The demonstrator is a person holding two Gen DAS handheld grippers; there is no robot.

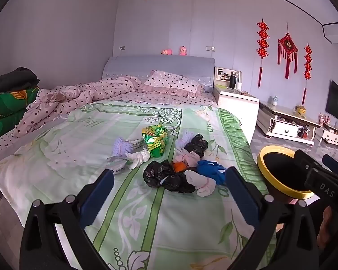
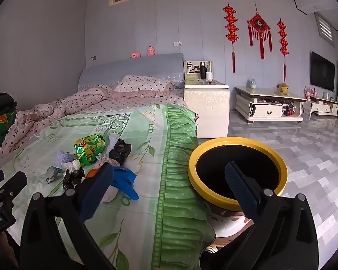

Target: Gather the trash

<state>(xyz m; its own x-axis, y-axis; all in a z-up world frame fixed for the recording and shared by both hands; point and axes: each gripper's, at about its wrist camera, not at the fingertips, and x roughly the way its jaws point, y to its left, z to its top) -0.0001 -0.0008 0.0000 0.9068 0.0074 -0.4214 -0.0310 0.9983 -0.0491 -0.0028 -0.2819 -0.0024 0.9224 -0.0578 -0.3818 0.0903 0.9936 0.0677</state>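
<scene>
Both my tongs wide apart and empty over the bed, trash heap ahead.

Much of the trash pile (image 1: 175,164) is tangled: black bags, a green foil wrapper (image 1: 156,140) and pale cloth overlap on the green bedspread (image 1: 146,213), so I can't separate every piece. My left gripper (image 1: 169,191) tilts down toward it; my right gripper (image 2: 169,184) straddles the bed edge, its finger hiding part of the yellow-rimmed bin (image 2: 214,148) standing beside the bed.
</scene>
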